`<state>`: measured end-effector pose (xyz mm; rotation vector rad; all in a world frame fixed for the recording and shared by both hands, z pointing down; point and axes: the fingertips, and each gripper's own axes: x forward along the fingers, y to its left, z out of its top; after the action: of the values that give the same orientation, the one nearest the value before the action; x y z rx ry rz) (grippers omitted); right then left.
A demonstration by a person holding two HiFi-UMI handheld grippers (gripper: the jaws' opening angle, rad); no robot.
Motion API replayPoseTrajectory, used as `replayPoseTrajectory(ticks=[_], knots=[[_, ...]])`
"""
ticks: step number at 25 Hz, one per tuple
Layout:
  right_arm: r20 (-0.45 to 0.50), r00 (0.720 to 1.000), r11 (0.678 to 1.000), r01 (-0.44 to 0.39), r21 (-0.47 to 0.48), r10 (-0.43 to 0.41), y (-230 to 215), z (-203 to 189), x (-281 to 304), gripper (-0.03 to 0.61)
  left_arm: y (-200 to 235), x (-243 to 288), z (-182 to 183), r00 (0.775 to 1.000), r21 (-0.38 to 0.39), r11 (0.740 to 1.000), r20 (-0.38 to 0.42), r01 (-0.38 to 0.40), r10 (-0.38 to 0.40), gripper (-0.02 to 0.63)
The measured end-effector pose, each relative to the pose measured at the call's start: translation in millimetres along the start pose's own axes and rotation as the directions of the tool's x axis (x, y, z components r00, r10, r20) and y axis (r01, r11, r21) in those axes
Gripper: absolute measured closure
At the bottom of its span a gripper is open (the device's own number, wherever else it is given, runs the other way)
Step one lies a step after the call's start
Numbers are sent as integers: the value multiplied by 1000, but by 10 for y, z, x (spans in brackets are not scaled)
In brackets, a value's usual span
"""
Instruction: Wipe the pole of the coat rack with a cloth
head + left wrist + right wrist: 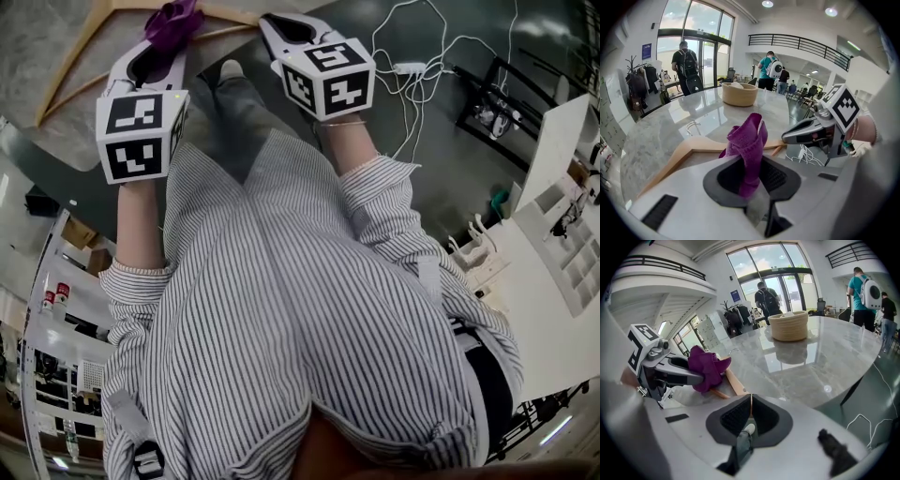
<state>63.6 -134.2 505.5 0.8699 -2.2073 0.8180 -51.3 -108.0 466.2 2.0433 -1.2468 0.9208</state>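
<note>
The left tool (pixel 750 159) clamps the purple cloth (pixel 747 136), bunched upward presumably for wiping, at the counter's (pixel 811 366) near edge, while the right tool (pixel 750 398), jaws together, carries nothing.

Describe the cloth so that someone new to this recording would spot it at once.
Start at the marble table, where a wooden hanger lies near the edge. Close by it, the left gripper pinches the cloth: a bunched purple knit rag, the only vivid colour among pale stone, wood and a tan basket.
</note>
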Motion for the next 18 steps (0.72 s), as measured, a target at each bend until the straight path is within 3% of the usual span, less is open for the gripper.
replayPoseTrajectory(ticks=[18], knots=[[9, 1000, 1000, -9, 13, 9, 27, -61, -52, 561, -545, 170, 158, 993, 83, 989, -3, 119, -119, 520]])
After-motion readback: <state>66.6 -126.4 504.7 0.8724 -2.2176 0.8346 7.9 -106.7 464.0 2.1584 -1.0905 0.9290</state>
